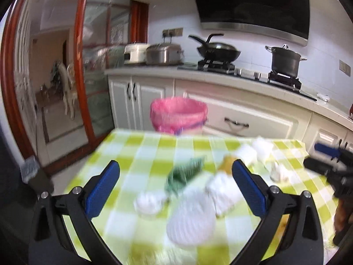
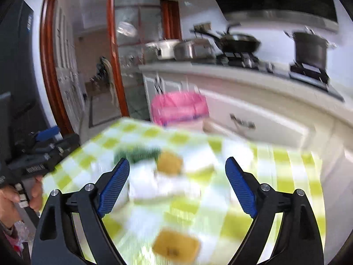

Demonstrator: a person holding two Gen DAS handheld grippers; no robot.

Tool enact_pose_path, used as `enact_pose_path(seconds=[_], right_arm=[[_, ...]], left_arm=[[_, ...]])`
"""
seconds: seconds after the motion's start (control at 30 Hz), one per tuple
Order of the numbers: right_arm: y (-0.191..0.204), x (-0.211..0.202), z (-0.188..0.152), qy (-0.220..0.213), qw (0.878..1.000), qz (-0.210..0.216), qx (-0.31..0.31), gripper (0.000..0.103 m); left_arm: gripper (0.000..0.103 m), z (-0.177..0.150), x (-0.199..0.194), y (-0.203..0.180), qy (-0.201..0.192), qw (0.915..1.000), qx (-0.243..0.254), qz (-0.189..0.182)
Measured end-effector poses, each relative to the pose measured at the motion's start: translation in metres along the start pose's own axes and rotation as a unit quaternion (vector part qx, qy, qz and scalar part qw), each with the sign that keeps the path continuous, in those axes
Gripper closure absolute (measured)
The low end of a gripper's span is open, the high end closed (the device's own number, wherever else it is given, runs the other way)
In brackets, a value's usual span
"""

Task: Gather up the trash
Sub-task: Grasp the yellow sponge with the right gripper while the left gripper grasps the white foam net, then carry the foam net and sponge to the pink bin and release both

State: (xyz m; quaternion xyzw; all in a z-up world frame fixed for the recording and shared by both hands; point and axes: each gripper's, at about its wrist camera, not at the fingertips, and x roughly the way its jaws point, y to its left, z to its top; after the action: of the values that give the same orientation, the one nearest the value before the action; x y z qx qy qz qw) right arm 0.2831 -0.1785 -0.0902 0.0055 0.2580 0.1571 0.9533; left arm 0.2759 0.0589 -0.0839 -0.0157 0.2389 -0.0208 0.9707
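Trash lies on a table with a green-and-white checked cloth (image 1: 136, 154). In the left wrist view I see white crumpled tissues (image 1: 150, 202), a white ribbed cup (image 1: 192, 218), a green wrapper (image 1: 184, 173) and a yellow piece (image 1: 226, 164). My left gripper (image 1: 175, 172) is open above them, holding nothing. My right gripper (image 2: 177, 167) is open over the blurred cloth, above a yellow piece (image 2: 169, 162), with another yellow piece (image 2: 176, 245) nearer and a green wrapper (image 2: 136, 152) farther left. A bin with a pink liner (image 1: 178, 114) stands beyond the table's far edge; it also shows in the right wrist view (image 2: 179, 107).
A white kitchen counter (image 1: 220, 77) runs behind the bin with a wok (image 1: 217, 52), a pot (image 1: 285, 60) and steel cookers (image 1: 164, 54). A red-framed glass door (image 1: 81, 66) is at the left. Each gripper shows at the edge of the other's view (image 1: 331, 167) (image 2: 42, 152).
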Motion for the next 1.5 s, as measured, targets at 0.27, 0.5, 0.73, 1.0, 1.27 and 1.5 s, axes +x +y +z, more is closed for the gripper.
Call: enact_pose_path(seconds=[0.27, 0.5, 0.73, 1.0, 1.27, 1.5], right_arm=[[0.004, 0.018, -0.084, 0.088, 0.995, -0.027, 0.022, 0.019], [0.007, 0.044, -0.100, 0.131, 0.990, -0.043, 0.031, 0.020], [0.001, 0.058, -0.099, 0.156, 0.986, -0.046, 0.039, 0.040], [0.000, 0.040, -0.094, 0.125, 0.991, -0.024, 0.049, 0.044], [-0.005, 0.023, -0.088, 0.103, 0.993, -0.019, 0.058, 0.044], [-0.004, 0.017, -0.086, 0.089, 0.994, -0.009, 0.066, 0.044]], left_arm=[[0.005, -0.059, -0.004, -0.002, 0.054, 0.9983, -0.021, 0.004], [0.005, -0.073, 0.016, -0.008, 0.085, 0.9963, -0.015, 0.006], [0.006, -0.075, 0.041, -0.006, 0.114, 0.9931, -0.028, 0.002], [0.007, -0.070, 0.069, -0.021, 0.127, 0.9917, -0.017, 0.000], [0.053, -0.077, 0.081, -0.027, 0.141, 0.9900, -0.004, -0.002], [0.060, -0.077, 0.042, -0.026, 0.099, 0.9948, 0.003, -0.024]])
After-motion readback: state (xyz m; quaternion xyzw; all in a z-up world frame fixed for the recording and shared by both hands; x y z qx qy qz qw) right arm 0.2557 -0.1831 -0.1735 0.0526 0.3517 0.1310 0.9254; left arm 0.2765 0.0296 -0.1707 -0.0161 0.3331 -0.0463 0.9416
